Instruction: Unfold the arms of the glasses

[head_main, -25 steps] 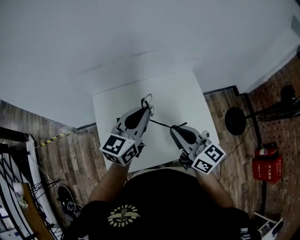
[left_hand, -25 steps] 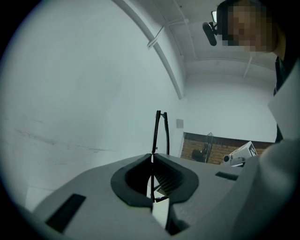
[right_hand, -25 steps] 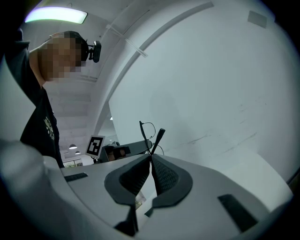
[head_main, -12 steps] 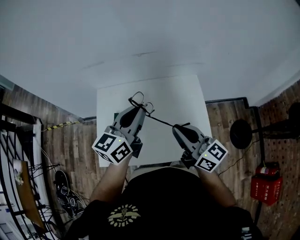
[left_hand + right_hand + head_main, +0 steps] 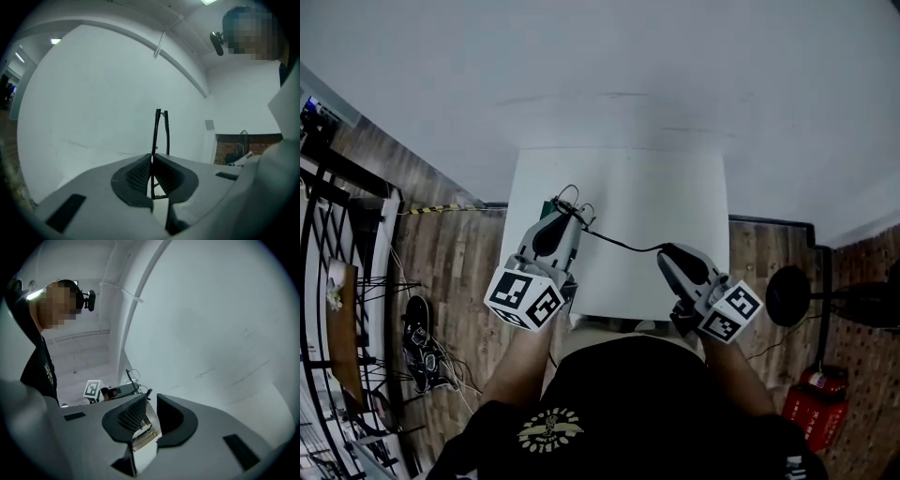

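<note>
The black thin-framed glasses (image 5: 572,202) hang over the white table (image 5: 656,187), near its left side. My left gripper (image 5: 565,219) is shut on their frame; in the left gripper view the frame (image 5: 160,129) rises upright from the closed jaws of that gripper (image 5: 152,156). One arm (image 5: 623,244) is swung out sideways toward my right gripper (image 5: 665,251). In the right gripper view the jaws of the right gripper (image 5: 153,399) are opening, with the arm's tip (image 5: 148,392) at their mouth and no pad pressing on it.
The table is small, with wooden floor on both sides. A black round-based stand (image 5: 787,295) and a red object (image 5: 811,412) are on the floor at the right. Shoes (image 5: 417,323) and a dark rack (image 5: 337,281) are at the left. A white wall lies beyond the table.
The left gripper carried the glasses leftward and the arm swung out further between the grippers. The right gripper's jaws parted off the arm's tip.
</note>
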`<action>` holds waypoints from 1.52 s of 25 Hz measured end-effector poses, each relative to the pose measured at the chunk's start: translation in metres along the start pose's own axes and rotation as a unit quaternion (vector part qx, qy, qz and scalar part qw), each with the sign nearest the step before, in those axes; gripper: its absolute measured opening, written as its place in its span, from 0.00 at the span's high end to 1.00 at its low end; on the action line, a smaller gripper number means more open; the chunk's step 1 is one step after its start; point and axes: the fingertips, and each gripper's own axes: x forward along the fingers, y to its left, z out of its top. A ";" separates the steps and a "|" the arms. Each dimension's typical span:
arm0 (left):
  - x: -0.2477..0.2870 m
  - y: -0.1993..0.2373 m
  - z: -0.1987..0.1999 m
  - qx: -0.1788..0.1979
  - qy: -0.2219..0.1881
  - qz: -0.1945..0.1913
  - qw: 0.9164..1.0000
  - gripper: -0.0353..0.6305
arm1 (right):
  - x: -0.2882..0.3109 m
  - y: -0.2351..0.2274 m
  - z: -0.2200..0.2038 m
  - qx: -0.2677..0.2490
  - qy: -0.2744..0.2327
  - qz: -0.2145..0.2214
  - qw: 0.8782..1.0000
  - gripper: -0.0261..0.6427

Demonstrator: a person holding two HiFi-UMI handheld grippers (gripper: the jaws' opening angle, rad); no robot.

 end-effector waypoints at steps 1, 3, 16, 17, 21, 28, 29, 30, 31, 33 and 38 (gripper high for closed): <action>-0.003 0.005 -0.001 0.009 0.001 0.012 1.000 0.92 | -0.002 -0.004 0.002 0.004 -0.003 -0.005 1.000 0.87; -0.009 0.014 -0.004 0.026 0.007 0.031 0.999 0.92 | -0.006 -0.010 0.007 0.005 -0.010 -0.015 1.000 0.87; -0.025 0.028 -0.024 0.156 0.068 0.020 0.985 0.92 | 0.049 0.040 0.023 -0.059 -0.022 -0.023 0.998 0.87; -0.026 0.028 -0.024 0.158 0.070 0.013 0.985 0.92 | 0.058 0.048 0.020 -0.066 -0.017 -0.018 0.997 0.87; -0.034 0.033 -0.028 0.172 0.084 -0.015 0.981 0.92 | 0.095 0.079 0.002 -0.085 -0.001 -0.004 0.996 0.87; -0.047 0.045 -0.034 0.218 0.104 -0.039 0.970 0.92 | 0.142 0.107 -0.035 -0.099 0.041 -0.001 0.994 0.86; -0.050 0.045 -0.037 0.220 0.098 -0.048 0.969 0.92 | 0.146 0.110 -0.038 -0.101 0.043 -0.003 0.994 0.86; -0.052 0.045 -0.040 0.221 0.089 -0.059 0.969 0.92 | 0.151 0.114 -0.040 -0.103 0.044 -0.005 0.994 0.86; -0.054 0.045 -0.042 0.222 0.081 -0.068 0.969 0.92 | 0.156 0.116 -0.041 -0.105 0.045 -0.007 0.993 0.86; -0.057 0.048 -0.042 0.225 0.075 -0.079 0.968 0.92 | 0.166 0.120 -0.045 -0.108 0.046 -0.012 0.993 0.86; -0.063 0.054 -0.043 0.233 0.077 -0.096 0.965 0.92 | 0.181 0.123 -0.052 -0.116 0.045 -0.031 0.992 0.90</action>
